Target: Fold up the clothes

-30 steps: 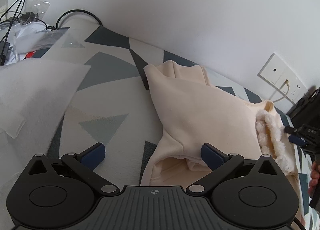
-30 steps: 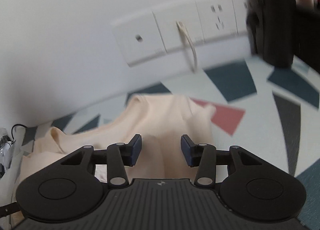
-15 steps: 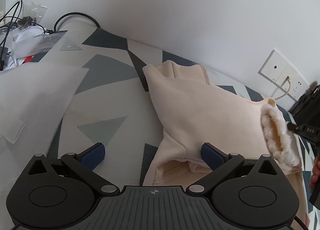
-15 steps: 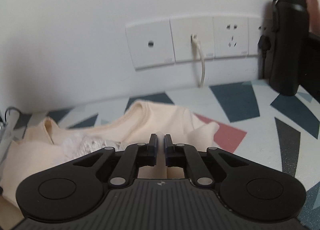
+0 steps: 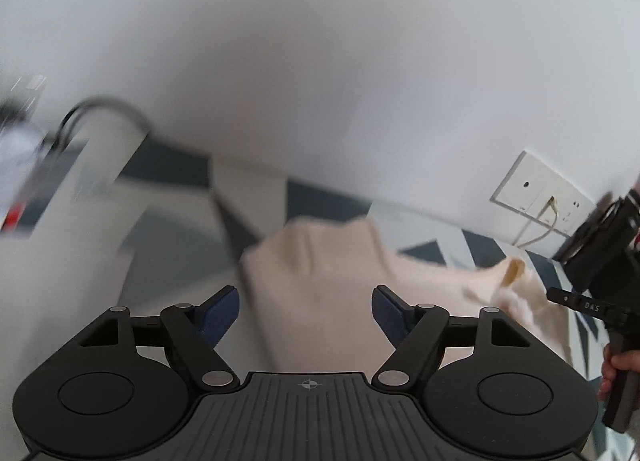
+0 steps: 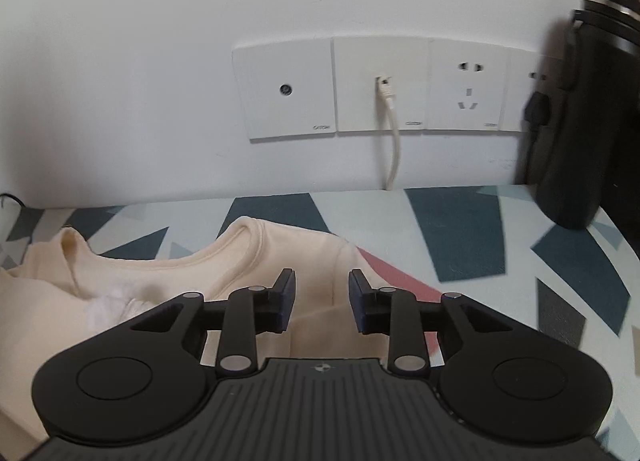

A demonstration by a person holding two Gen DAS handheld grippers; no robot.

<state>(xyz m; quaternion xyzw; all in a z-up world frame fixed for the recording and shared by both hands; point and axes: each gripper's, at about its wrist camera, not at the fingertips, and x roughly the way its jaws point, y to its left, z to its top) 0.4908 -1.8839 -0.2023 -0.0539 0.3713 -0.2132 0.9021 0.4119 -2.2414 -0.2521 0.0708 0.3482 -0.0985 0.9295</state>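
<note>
Two tools over the cream sweatshirt [image 6: 256,257] — left tool [image 5: 306,311] closing, right tool [image 6: 322,295] opening, neither gripping fabric. "DAS" shows on the right tool's finger in the left view — socket plate [image 6: 290,91] lettering unreadable.

The left gripper [image 5: 306,311] is lifting away from the cream sweatshirt [image 5: 320,281], its jaws closing with nothing between them. The right gripper [image 6: 322,295] is opening again, letting go of the sweatshirt's collar [image 6: 248,245].
</note>
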